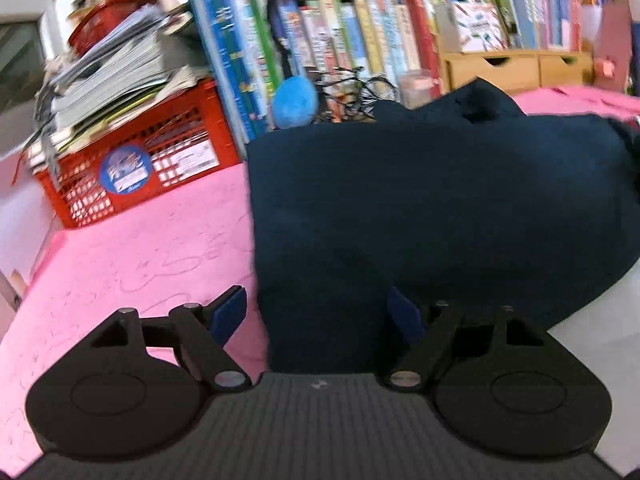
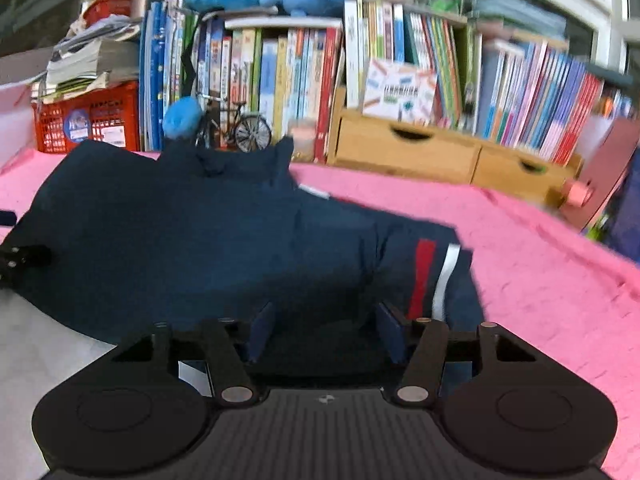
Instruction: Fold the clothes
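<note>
A dark navy garment (image 1: pixel 420 208) lies spread on the pink cover (image 1: pixel 132 264). In the right wrist view the garment (image 2: pixel 192 240) shows a sleeve with a red and a white stripe (image 2: pixel 430 276) folded at its right side. My left gripper (image 1: pixel 320 312) is open, its fingers astride the garment's near left edge. My right gripper (image 2: pixel 324 332) is open over the garment's near edge, beside the striped sleeve. Part of the left gripper (image 2: pixel 20 260) shows at the far left of the right wrist view.
A red crate (image 1: pixel 132 168) with stacked papers stands at the back left. Rows of books (image 2: pixel 280 68), a blue plush (image 1: pixel 294 102), a model bicycle (image 2: pixel 236 128) and wooden drawers (image 2: pixel 432 152) line the back. A white surface (image 2: pixel 48 352) lies near the front.
</note>
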A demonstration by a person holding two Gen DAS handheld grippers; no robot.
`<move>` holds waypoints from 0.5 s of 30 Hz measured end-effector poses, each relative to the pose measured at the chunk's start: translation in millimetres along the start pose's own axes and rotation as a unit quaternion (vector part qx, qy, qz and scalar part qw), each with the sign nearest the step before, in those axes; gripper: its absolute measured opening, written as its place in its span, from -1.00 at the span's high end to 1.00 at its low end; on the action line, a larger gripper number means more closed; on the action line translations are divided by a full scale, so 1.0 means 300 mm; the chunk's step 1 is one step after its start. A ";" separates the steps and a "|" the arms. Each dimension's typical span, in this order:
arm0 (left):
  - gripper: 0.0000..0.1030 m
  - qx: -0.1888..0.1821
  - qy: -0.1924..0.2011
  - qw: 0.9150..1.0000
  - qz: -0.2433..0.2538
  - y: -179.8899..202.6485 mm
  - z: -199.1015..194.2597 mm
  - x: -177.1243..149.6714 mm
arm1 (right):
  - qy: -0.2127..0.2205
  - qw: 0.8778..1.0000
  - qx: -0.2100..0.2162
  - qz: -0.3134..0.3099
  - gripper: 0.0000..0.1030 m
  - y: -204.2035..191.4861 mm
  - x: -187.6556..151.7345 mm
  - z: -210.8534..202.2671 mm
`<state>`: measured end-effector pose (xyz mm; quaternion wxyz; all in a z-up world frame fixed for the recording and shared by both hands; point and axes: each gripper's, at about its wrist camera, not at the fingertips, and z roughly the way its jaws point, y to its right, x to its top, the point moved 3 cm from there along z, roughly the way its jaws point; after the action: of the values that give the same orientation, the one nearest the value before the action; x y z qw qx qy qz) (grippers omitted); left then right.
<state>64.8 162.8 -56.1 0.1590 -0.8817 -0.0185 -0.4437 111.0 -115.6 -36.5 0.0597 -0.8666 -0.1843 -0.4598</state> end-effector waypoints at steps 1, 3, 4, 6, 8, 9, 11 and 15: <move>-0.62 0.006 -0.002 1.000 0.000 -0.017 0.000 -0.004 | -0.004 1.000 0.002 -0.001 -0.11 -0.008 -0.002 0.019; -0.67 0.027 0.008 0.999 0.024 -0.025 -0.010 -0.021 | -0.015 1.000 0.007 -0.011 -0.12 -0.029 -0.005 0.056; -0.67 0.035 0.011 0.999 0.036 -0.027 -0.023 -0.027 | -0.017 1.000 0.006 -0.013 -0.14 -0.034 -0.001 0.062; -0.65 0.044 0.015 0.998 0.045 -0.038 -0.051 -0.026 | -0.015 1.000 0.001 -0.014 -0.17 -0.037 0.002 0.058; -0.64 0.041 0.025 0.998 0.034 -0.057 -0.079 0.004 | -0.005 1.000 0.001 -0.014 -0.31 -0.039 0.001 0.034; -0.64 0.038 0.030 0.998 0.028 -0.067 -0.093 0.020 | 0.004 1.000 0.005 -0.012 -0.44 -0.041 0.000 0.016; -0.64 0.009 0.047 0.999 0.010 -0.070 -0.115 0.070 | 0.025 0.999 0.025 -0.015 -0.49 -0.049 0.004 -0.011; -0.64 -0.026 0.064 0.997 0.017 -0.008 -0.070 0.162 | 0.019 0.999 0.039 -0.025 -0.51 -0.072 0.011 0.021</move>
<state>77.5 153.6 -5.4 0.1443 -0.8555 0.0182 -0.4969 109.4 -92.9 -38.8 0.0851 -0.8499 -0.2222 -0.4701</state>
